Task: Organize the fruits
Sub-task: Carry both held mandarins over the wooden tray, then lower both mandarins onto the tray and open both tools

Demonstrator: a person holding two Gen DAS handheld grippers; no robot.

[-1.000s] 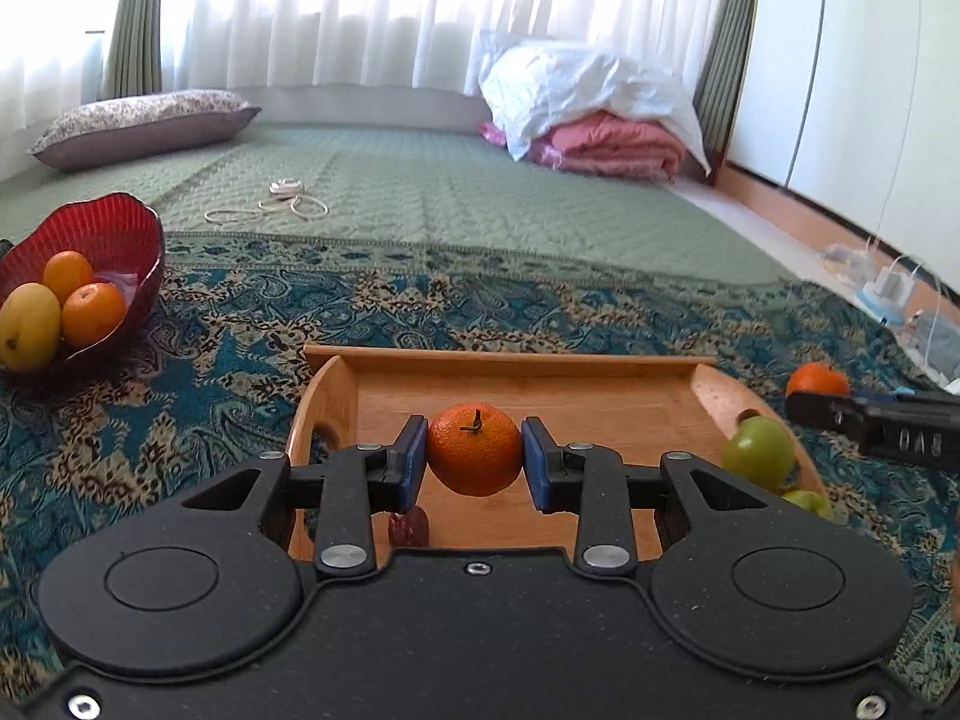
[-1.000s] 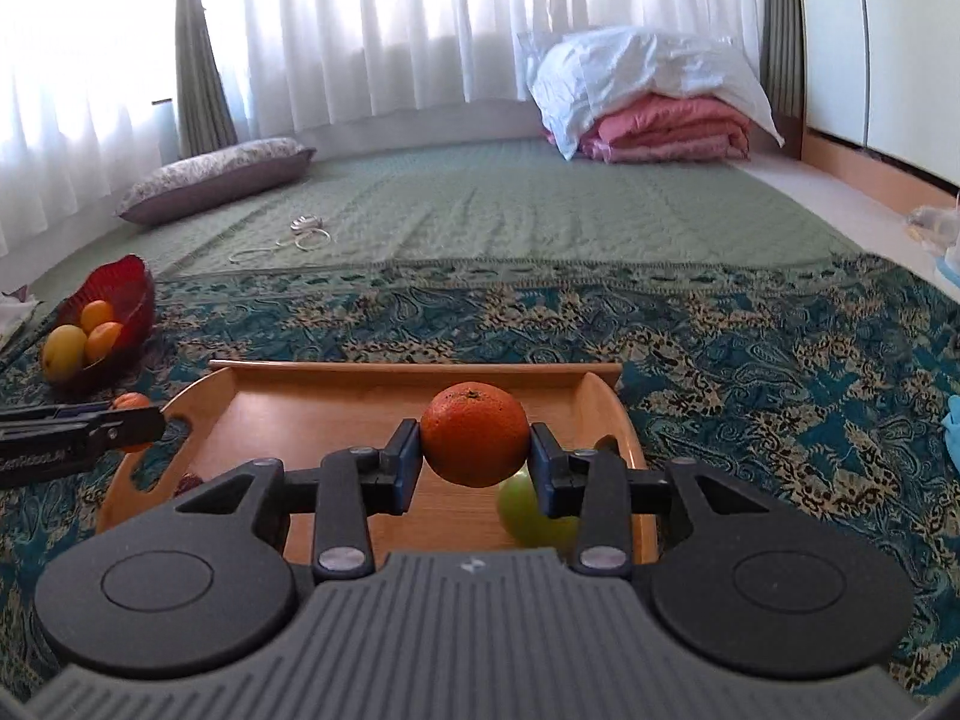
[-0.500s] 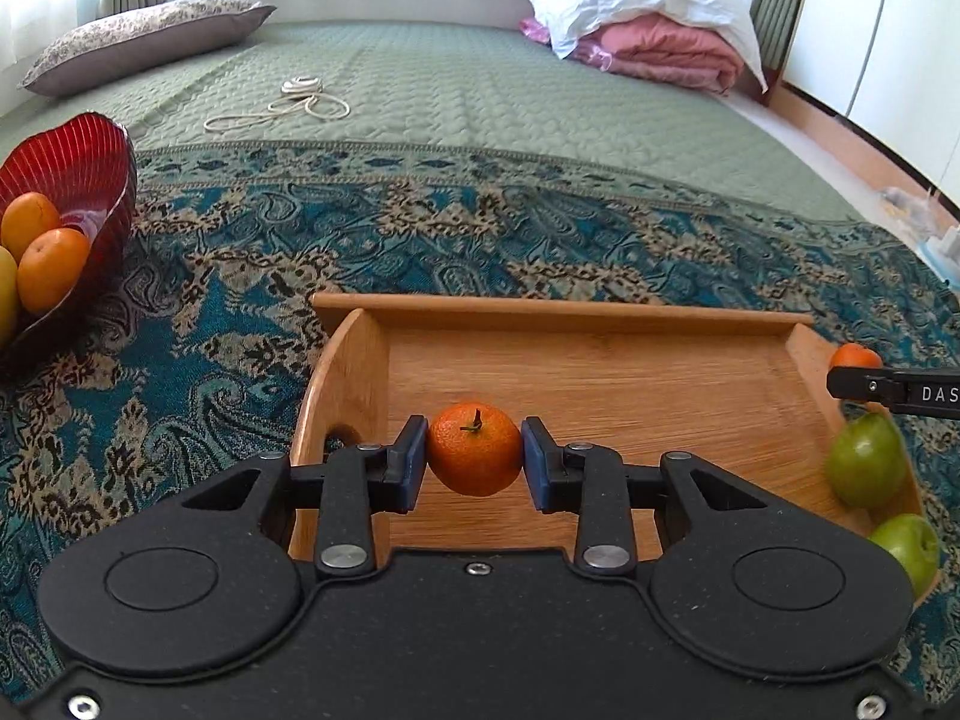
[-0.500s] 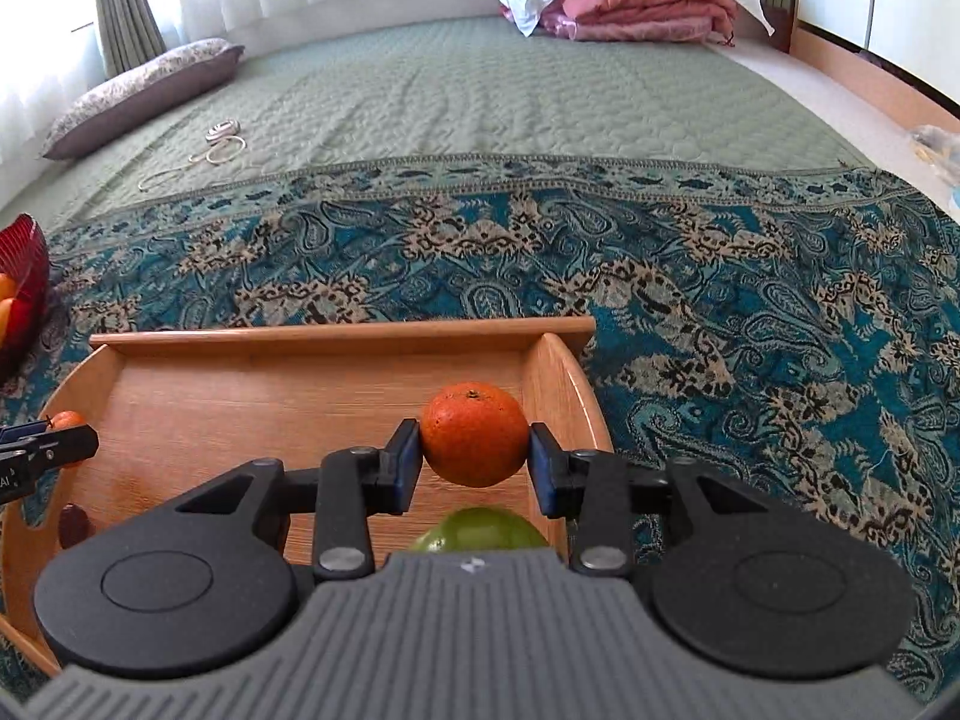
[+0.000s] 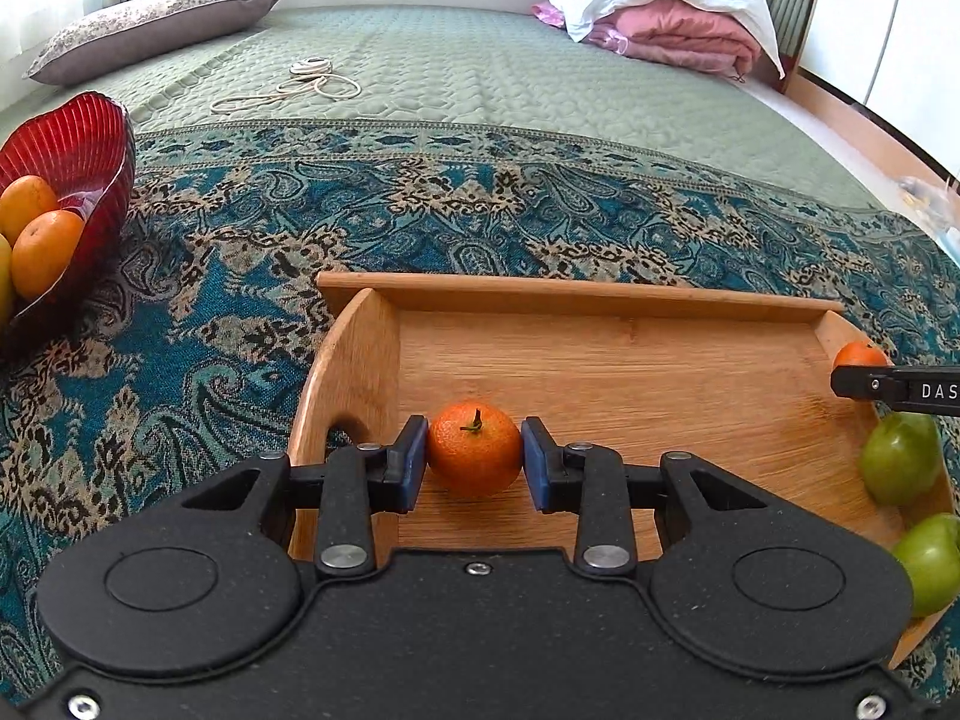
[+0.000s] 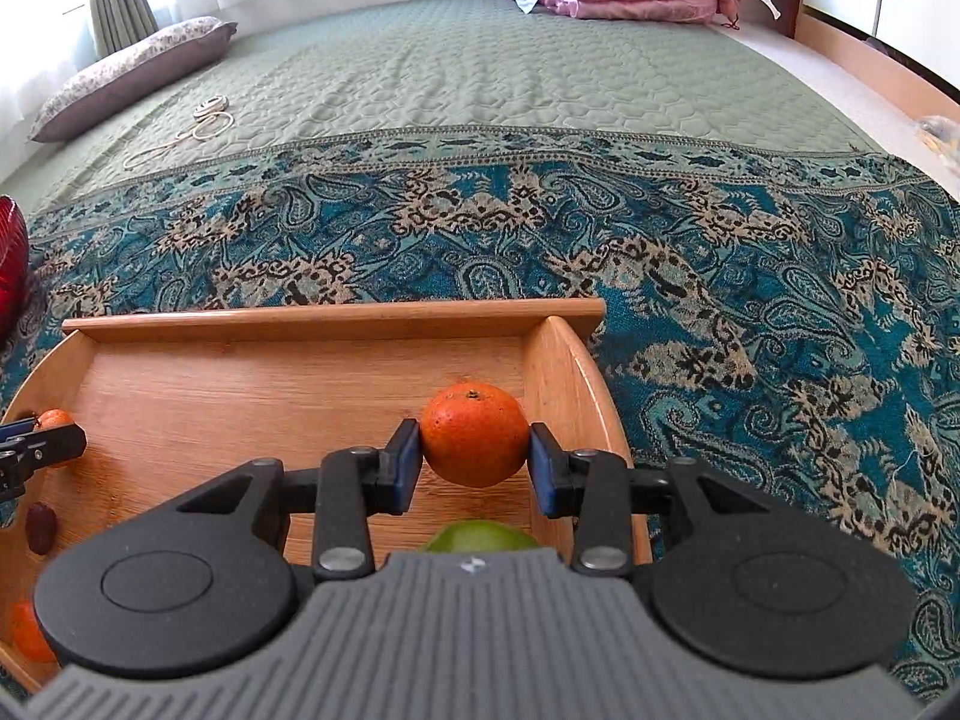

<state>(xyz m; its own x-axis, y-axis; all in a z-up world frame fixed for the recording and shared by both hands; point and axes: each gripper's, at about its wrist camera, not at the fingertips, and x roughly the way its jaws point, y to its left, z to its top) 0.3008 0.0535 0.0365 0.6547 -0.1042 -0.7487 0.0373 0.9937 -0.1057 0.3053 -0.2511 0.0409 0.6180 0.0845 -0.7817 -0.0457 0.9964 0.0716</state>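
Both grippers are low over the wooden tray (image 5: 570, 294), each clamped on an orange. The left gripper (image 5: 474, 463) has its orange (image 5: 474, 456) at the tray's left end; the right gripper (image 6: 474, 461) holds its orange (image 6: 474, 435) by the right wall, just above a green fruit (image 6: 480, 535). Best to lower until each orange touches the wood, then part the jaws slowly so nothing rolls.

Bare bamboo floor fills the middle of the wooden tray (image 5: 600, 300), leaving open passage between the left claw (image 5: 474, 457) with its mandarin (image 5: 474, 450) by the left wall and the right claw (image 6: 474, 461) with its orange (image 6: 474, 433) by the right wall. Two green apples (image 5: 900, 465) crowd the tray's right end. A red glass bowl (image 5: 84, 138) stands well apart on the patterned blanket (image 5: 480, 210).
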